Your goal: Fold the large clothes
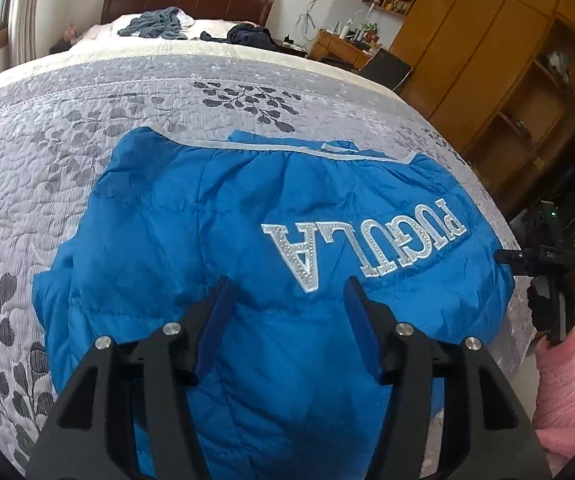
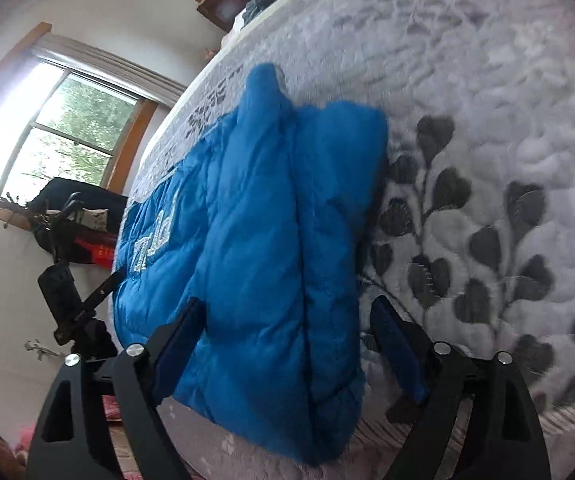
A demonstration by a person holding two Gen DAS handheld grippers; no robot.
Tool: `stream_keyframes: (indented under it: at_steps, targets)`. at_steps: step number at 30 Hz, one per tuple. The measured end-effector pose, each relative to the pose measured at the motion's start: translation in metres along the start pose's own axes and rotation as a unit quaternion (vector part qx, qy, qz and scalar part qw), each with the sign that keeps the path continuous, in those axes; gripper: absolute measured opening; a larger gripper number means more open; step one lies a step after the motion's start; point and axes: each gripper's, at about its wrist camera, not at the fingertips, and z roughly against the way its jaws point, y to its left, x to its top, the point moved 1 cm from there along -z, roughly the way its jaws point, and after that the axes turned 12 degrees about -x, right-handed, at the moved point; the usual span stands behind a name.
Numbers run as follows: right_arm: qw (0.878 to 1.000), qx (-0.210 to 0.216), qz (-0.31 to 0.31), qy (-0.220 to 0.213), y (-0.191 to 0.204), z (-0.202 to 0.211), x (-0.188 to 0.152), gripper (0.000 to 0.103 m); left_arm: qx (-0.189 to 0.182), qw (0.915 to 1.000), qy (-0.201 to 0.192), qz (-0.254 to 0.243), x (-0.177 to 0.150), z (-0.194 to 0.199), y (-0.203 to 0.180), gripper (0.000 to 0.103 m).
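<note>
I have both tongs spread wide and holding nothing. Ahead of my left gripper (image 1: 287,300) the blue puffer jacket (image 1: 247,240) lies back-up on the grey quilted bedspread (image 1: 67,128), its silver lettering (image 1: 367,248) just beyond my right-hand finger and reading upside down from here, the pale-trimmed hem (image 1: 287,148) at the far end. My fingertips (image 1: 223,292) hang over the near part of the jacket; I cannot tell whether they touch the fabric. My right gripper (image 2: 287,320) comes at the same jacket (image 2: 267,220) from its side edge, where the padding is stacked in thick layers, and one layer bulges between the open fingers while the leaf-patterned bedspread (image 2: 487,200) runs off past the outer finger. In the left wrist view that right gripper (image 1: 543,264) sits off the jacket's edge, beyond my right-hand finger, with a pink sleeve (image 1: 559,392) behind it. I judge the sleeves and sides are already turned in (the outline is a compact block with no arm trailing out), so roughly the first half is done. What I think is left is the lengthwise fold, near end up to the hem, then a pat flat. More clothes (image 1: 159,24) wait far ahead near the headboard.
</note>
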Motion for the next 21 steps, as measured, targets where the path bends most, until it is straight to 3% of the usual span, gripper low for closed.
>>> stream_keyframes:
  at_steps: [1,3,8,21]
  targets:
    - [1.000,0.005,-0.001,0.002,0.001,-0.004,0.002,0.081,0.000,1.0000,0.000,0.000,0.000,0.000,0.001,0.057]
    - [1.000,0.020,0.002,0.005,0.003,-0.007,0.003,0.064,0.001,1.0000,0.001,-0.002,-0.001,-0.002,0.001,0.057]
    - [1.000,0.009,0.018,-0.012,0.012,0.001,-0.003,0.045,-0.004,1.0000,0.001,-0.003,-0.003,-0.002,0.002,0.057]
    - [0.999,0.021,-0.011,-0.034,0.004,0.002,-0.010,0.042,-0.019,0.9997,-0.008,-0.008,-0.006,-0.007,0.005,0.059]
